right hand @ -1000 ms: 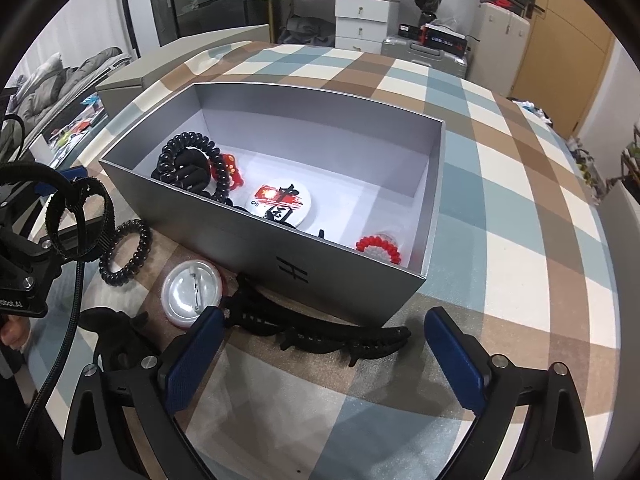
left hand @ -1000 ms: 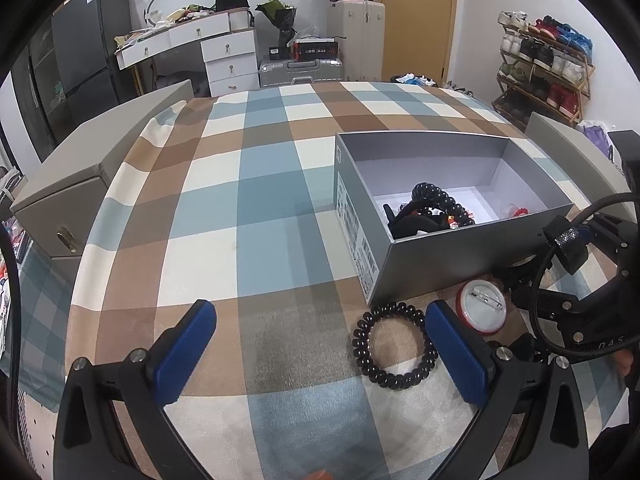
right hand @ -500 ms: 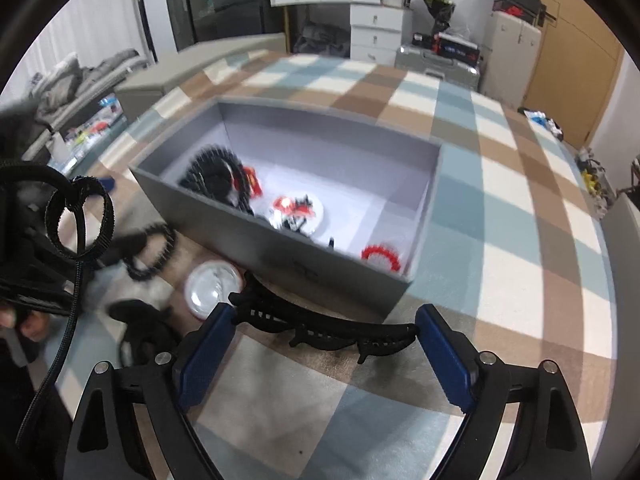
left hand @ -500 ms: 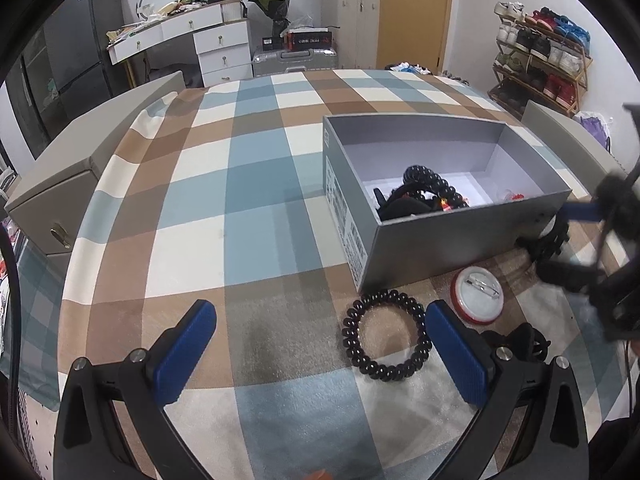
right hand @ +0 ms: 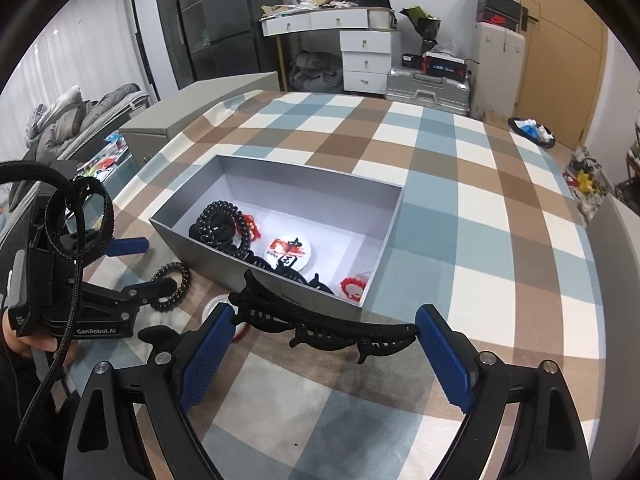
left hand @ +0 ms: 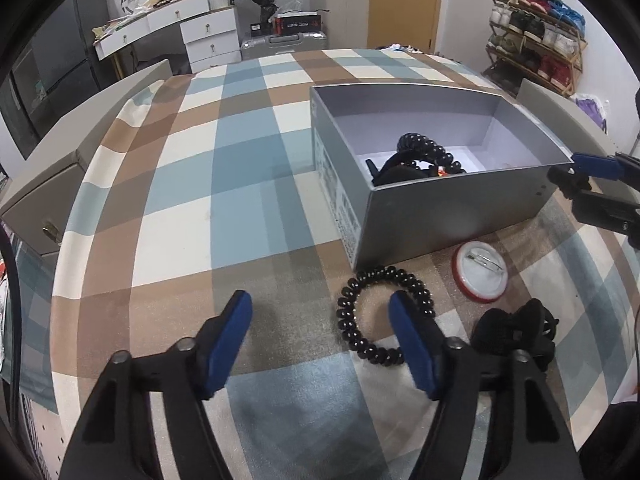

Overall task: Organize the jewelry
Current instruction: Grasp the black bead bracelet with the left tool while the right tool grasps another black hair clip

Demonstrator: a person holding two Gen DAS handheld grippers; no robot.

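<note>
1. Fingers of the left gripper (left hand: 320,332), lower centre, are closing; one pad sits inside the black spiral bracelet (left hand: 380,312), not yet pinched.
2. Right gripper (right hand: 320,344), lower centre, clamps the long black hair claw (right hand: 324,322) endwise, before the grey box (right hand: 384,240). Judged next: carry over rim, release.

Even, soft indoor light, faint shadows, sharp focus; fisheye bending and dark vignette at edges.

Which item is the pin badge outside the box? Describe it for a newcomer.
Find the grey box on the checked cloth. Against its near wall lies the pin badge: a flat white disc with a red rim and a metal pin across it, unlike the black beaded bracelet beside it.
</note>
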